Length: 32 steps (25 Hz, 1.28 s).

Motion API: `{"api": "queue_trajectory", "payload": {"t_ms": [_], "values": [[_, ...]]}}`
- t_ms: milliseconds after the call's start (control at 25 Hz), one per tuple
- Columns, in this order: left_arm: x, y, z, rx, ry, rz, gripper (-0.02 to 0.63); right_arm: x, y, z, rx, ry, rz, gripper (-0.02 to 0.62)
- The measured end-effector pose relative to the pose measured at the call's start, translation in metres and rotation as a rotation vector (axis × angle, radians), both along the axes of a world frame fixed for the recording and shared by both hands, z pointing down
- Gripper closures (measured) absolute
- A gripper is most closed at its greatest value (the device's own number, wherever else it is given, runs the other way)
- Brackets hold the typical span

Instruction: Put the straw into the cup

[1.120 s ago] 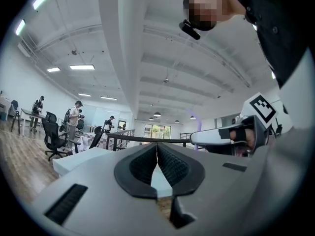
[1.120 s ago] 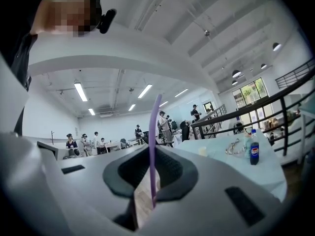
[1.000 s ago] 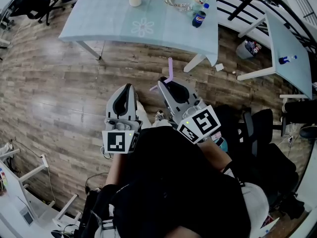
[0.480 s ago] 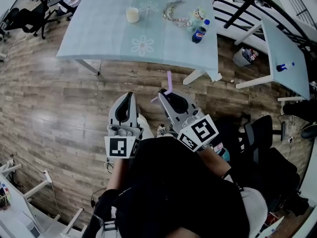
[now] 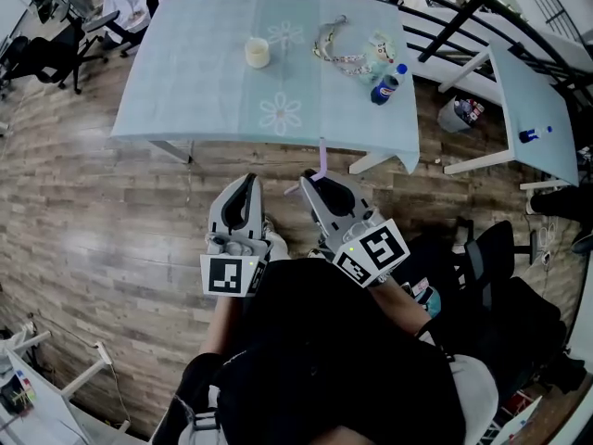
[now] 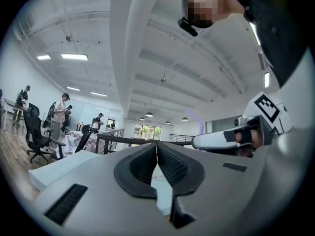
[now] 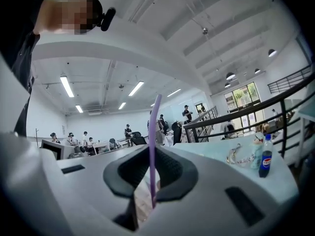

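**Straw upright in right jaws; cup ahead and to the left, on the bench**

Head view: The right gripper (image 5: 311,178) has its jaws closed on the purple straw (image 5: 321,159). The straw's long axis runs roughly upright, across the jaws, with its free end poking above them. The left gripper (image 5: 247,183) is alongside, carrying nothing. Both sit over the floor, short of the near edge of the bench (image 5: 185,91). The cup (image 5: 258,52) stands upright well in on the bench, almost straight ahead of the left gripper and ahead-left of the straw. A bottle (image 5: 386,83) stands off to the right, apart from the cup.

Left gripper view: The jaws of this gripper (image 6: 157,157) are together, pads meeting, nothing between them.

Right gripper view: The jaws are narrow and pinch the straw (image 7: 154,146) near its lower part, leaving most of its length above. The cup is not visible here.

Judgement: the right hand must carry forward and leftward. The straw's lower end is too short below the jaws, so a tilt seems needed.
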State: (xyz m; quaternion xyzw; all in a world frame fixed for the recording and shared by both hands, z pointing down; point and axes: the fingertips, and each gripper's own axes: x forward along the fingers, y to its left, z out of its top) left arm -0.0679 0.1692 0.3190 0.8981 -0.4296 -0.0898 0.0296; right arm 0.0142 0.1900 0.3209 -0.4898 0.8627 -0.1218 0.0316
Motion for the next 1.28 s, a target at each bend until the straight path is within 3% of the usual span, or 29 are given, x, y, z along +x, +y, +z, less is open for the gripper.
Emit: {"api": "queue_trajectory", "payload": {"t_ms": [560, 920, 1200, 1280], "values": [[-0.05, -0.083, 0.009, -0.014, -0.021, 0.107, 0.592, -0.058, -0.081, -0.003, 0.03, 0.017, 0.088, 0.557], [-0.072, -0.116, 0.018, -0.05, -0.022, 0.105, 0.592, -0.075, -0.109, 0.002, 0.003, 0.031, 0.106, 0.557], [-0.074, -0.137, 0.007, 0.004, 0.029, 0.096, 0.592, -0.077, -0.138, 0.006, -0.003, 0.035, 0.088, 0.557], [-0.077, -0.145, 0.01, -0.017, 0.021, 0.08, 0.592, -0.079, -0.149, 0.007, 0.0, 0.032, 0.078, 0.557]]}}
